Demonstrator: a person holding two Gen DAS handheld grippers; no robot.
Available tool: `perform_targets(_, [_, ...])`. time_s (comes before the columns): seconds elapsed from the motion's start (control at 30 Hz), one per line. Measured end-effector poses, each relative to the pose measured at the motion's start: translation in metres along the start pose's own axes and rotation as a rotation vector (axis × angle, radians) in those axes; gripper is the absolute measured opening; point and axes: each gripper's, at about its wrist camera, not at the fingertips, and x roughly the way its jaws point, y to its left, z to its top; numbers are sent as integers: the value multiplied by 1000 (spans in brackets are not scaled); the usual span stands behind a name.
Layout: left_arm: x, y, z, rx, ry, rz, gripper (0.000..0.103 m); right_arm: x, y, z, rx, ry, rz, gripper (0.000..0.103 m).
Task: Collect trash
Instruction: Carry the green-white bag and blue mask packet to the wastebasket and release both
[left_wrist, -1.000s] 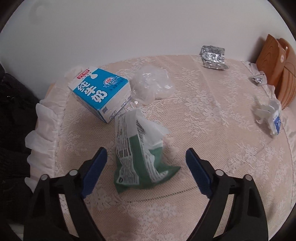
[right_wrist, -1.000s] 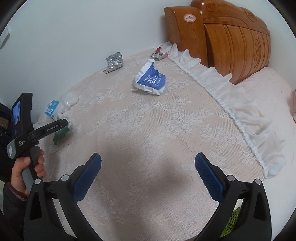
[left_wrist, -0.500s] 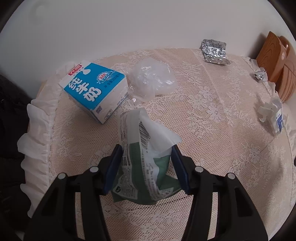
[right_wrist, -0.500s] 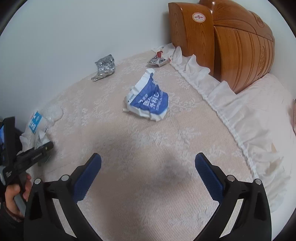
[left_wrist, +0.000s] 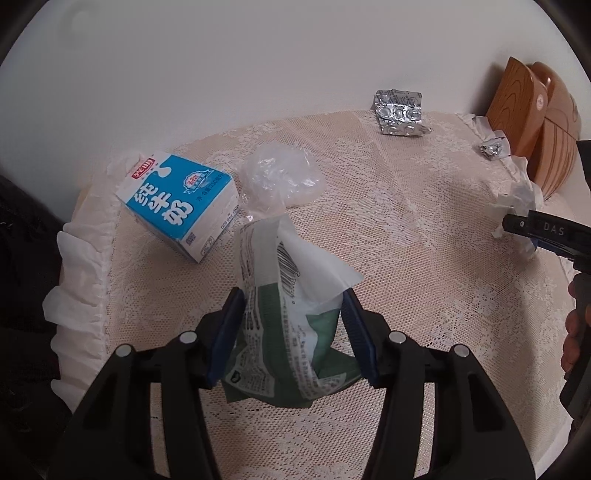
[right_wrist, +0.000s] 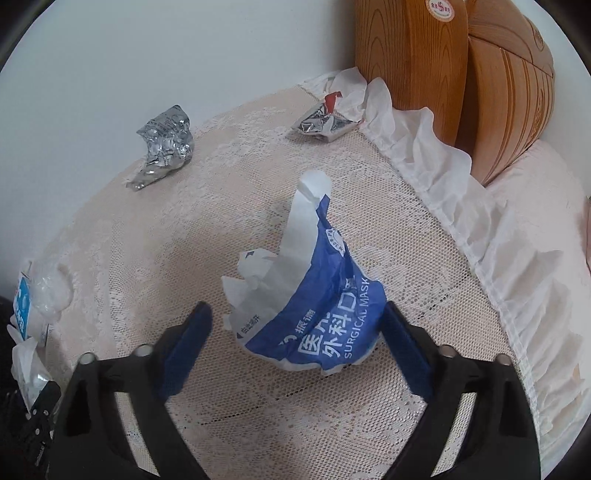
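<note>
Left hand-held gripper: pads closed onto green wrapper, which stands on the lace bench cover; grip looks low on crumpled film. Right hand-held gripper: wide open, straddling mask packet, right pad just beside it, left pad apart. Outward: milk carton far left, clear plastic beside it, foil blister by the far wall, small foil scrap far right. Risks, my judgement: wrapper slipping out on lift, film being thin; packet sliding sideways if one pad touches first; pads snagging lace.

Green-and-white wrapper pinched upright, crumpled blue mask packet lying on lace cover, milk carton tipped over
</note>
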Motion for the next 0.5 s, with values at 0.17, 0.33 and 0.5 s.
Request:
perform_targets(0.17, [-18,-12,-4,26,-27,-13,53,-20,-8,-15,-17,-20,12,66])
perform_targets(0.33, [-44,-40,-24,86,-48,-45,53,-70,-36,-53,28,-70,53,66])
perform_targets(0.5, [-84,-91,-58,180,-70,-130,53,-126,-77,-118,47,-93,27,66])
